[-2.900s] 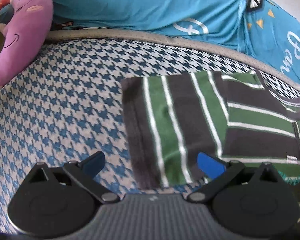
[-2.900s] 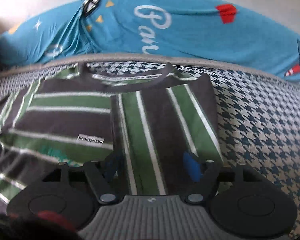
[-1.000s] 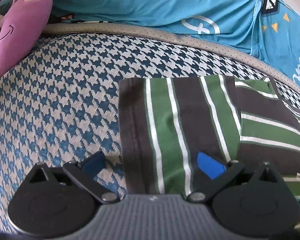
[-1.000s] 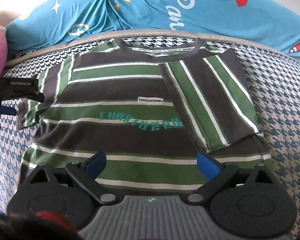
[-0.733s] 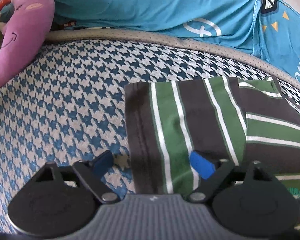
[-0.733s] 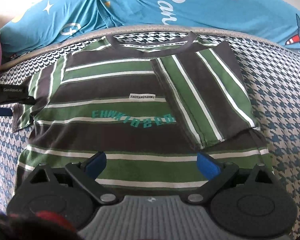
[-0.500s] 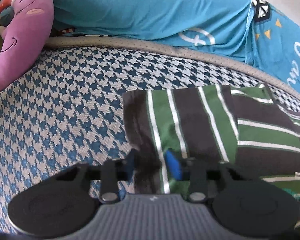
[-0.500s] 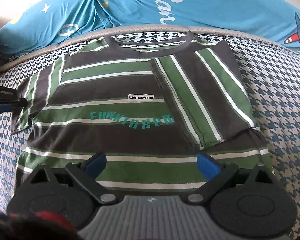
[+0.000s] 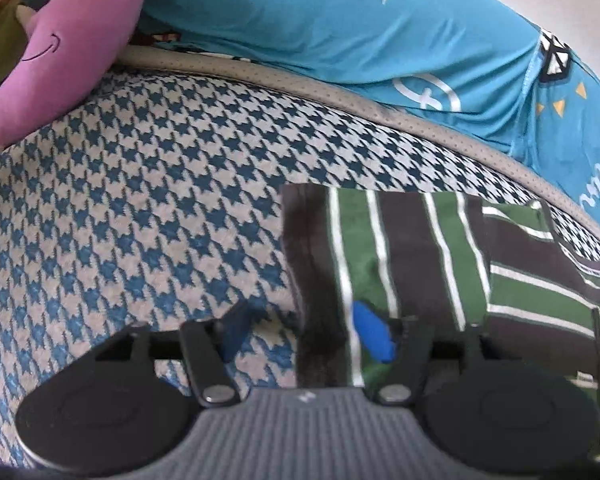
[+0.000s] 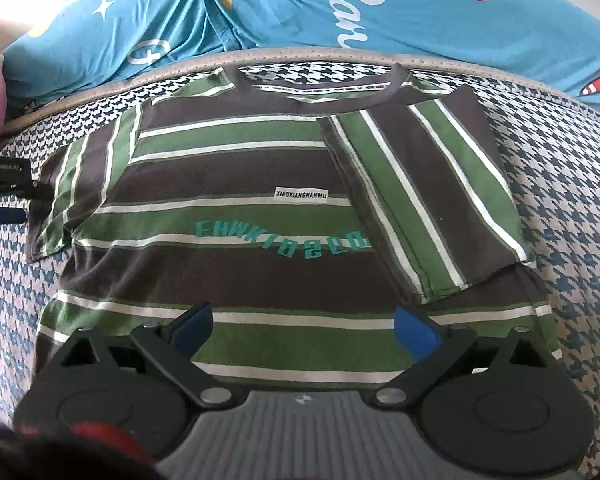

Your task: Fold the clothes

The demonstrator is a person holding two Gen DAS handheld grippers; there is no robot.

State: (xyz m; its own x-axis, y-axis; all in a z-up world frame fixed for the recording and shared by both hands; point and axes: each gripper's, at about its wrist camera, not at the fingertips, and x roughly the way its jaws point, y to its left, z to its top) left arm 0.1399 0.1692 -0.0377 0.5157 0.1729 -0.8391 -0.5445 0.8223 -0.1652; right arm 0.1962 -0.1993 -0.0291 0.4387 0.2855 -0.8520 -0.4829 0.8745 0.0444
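A green, dark-brown and white striped T-shirt [image 10: 236, 272] lies flat, front up, on the houndstooth bed cover [image 10: 572, 184]. Its right sleeve [image 10: 428, 200] is folded in over the chest. The left sleeve [image 9: 400, 248] lies spread out flat. My left gripper [image 9: 304, 336] straddles that sleeve's dark hem with its jaws half apart; bed cover shows between the left finger [image 9: 236, 332] and the hem. In the right wrist view the left gripper [image 10: 4, 200] sits at the sleeve's [image 10: 72, 184] outer edge. My right gripper [image 10: 304, 332] is open above the shirt's lower part and holds nothing.
A blue printed duvet [image 9: 340, 28] is bunched along the far side, behind a grey piped edge [image 9: 300, 84]. A purple plush toy [image 9: 60, 40] lies at the far left. Bare houndstooth cover [image 9: 140, 200] stretches left of the sleeve and right of the shirt.
The left gripper's jaws closed in on the sleeve hem half a second ago and now stand wider apart again. The right gripper has pulled back from the folded right sleeve and hovers, open.
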